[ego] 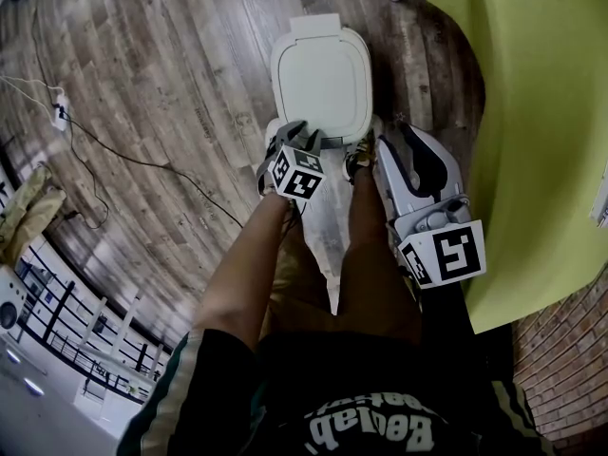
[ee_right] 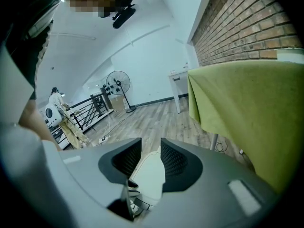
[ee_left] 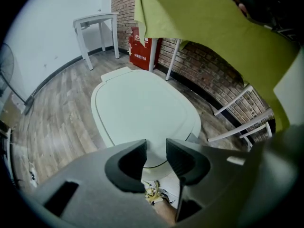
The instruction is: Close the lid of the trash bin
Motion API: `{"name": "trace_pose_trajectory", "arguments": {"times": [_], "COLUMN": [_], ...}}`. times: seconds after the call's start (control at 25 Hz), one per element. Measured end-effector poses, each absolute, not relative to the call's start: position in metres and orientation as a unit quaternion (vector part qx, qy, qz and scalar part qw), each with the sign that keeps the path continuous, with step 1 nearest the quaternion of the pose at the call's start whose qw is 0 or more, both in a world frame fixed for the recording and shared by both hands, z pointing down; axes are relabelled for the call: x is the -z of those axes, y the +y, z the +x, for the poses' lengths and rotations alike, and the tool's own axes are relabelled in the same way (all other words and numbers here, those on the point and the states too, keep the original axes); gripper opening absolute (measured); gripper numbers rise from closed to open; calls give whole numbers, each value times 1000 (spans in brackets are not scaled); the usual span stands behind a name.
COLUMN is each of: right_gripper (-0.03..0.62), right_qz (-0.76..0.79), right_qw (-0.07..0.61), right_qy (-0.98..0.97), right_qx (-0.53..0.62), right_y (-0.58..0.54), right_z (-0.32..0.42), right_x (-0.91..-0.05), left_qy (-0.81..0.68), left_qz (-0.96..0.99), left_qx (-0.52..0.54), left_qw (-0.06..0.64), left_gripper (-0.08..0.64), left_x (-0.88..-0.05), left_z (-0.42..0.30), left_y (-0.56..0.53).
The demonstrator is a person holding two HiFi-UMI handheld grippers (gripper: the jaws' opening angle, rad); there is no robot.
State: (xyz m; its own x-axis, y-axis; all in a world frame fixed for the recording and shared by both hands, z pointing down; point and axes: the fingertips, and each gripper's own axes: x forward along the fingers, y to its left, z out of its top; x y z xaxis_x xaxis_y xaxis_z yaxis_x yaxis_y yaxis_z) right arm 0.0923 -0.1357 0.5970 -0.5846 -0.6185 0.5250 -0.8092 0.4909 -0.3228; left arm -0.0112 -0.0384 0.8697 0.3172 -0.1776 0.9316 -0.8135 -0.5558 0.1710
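Note:
A white trash bin stands on the wooden floor, its rounded lid (ego: pixel 321 79) lying flat and down on it. My left gripper (ego: pixel 306 133) points steeply down at the near rim of the lid (ee_left: pixel 142 113). In the left gripper view its jaws (ee_left: pixel 156 151) stand apart with the lid's front edge showing in the gap, and the pads do not press on it. My right gripper (ego: pixel 394 141) hangs to the right of the bin, clear of it. Its jaws (ee_right: pixel 151 158) are open and hold nothing, and the bin (ee_right: pixel 149 175) shows beyond them.
A table under a yellow-green cloth (ego: pixel 532 112) crowds the right side, with a brick wall behind it. A cable and power strip (ego: pixel 62 112) lie on the floor at left. A white side table (ee_left: pixel 95 20), a red box (ee_left: pixel 141 46) and a standing fan (ee_right: pixel 118 82) are farther off.

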Motion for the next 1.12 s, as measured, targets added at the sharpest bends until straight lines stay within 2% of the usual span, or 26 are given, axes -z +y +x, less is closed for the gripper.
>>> {"name": "trace_pose_trajectory", "arguments": {"times": [0.88, 1.12], "right_gripper": [141, 140], "right_qz": [421, 419], "right_qw": [176, 180], "right_qy": [-847, -848], "right_qx": [-274, -269], "right_y": [-135, -137], "right_z": [89, 88], "right_x": [-598, -593], "left_qy": [-344, -348], "left_qz": [741, 738], "left_qx": [-456, -452], "left_qw": [353, 362], "left_gripper": [144, 175], "left_x": [-870, -868], "left_z": [-10, -9], "left_y": [-38, -38]}}
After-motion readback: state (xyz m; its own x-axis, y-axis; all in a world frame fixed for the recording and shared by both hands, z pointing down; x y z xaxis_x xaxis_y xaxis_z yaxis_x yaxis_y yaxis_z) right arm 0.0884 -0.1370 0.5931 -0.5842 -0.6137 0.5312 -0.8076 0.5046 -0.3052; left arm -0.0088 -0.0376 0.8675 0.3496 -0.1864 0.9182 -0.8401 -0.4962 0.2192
